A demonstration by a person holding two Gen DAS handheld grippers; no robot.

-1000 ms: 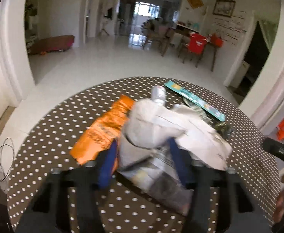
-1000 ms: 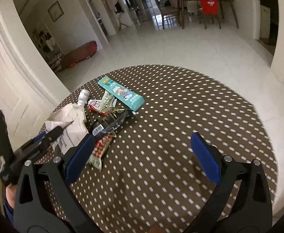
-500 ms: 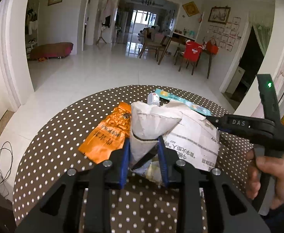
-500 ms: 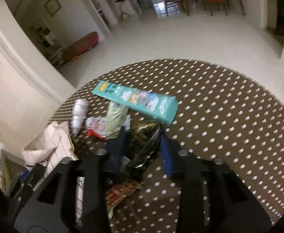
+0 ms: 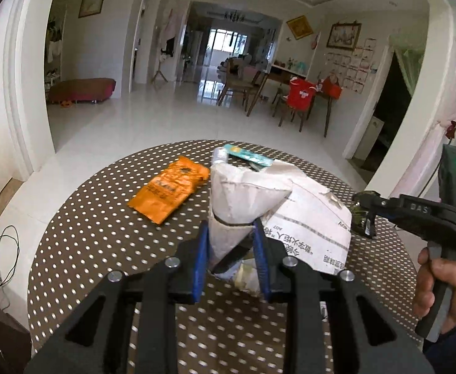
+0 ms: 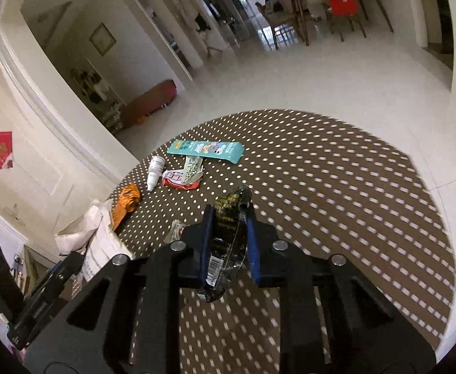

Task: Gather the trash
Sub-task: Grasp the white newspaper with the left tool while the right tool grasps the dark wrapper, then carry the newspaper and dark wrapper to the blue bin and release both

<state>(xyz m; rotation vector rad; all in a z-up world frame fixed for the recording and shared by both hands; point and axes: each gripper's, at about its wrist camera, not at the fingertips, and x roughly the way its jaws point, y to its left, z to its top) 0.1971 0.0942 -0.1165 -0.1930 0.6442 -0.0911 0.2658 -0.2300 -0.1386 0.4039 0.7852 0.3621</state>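
Note:
My left gripper [image 5: 231, 233] is shut on the rim of a white paper bag [image 5: 246, 199] with printed text and holds its mouth up over the dotted table. My right gripper [image 6: 228, 218] is shut on a dark clear plastic wrapper [image 6: 228, 243] with a barcode, lifted above the table; it also shows at the right of the left wrist view [image 5: 360, 215], beside the bag. The bag shows at the left edge of the right wrist view [image 6: 93, 237].
On the round brown polka-dot table [image 6: 337, 193] lie an orange packet [image 5: 170, 191], a teal box [image 6: 206, 149], a small white bottle [image 6: 154, 171], a red-and-white wrapper [image 6: 181, 179] and a small wrapper [image 6: 175, 232]. White tiled floor surrounds the table.
My left gripper closed on the bag rim and lifted it. My right gripper closed on the dark wrapper and raised it off the table, toward the bag.

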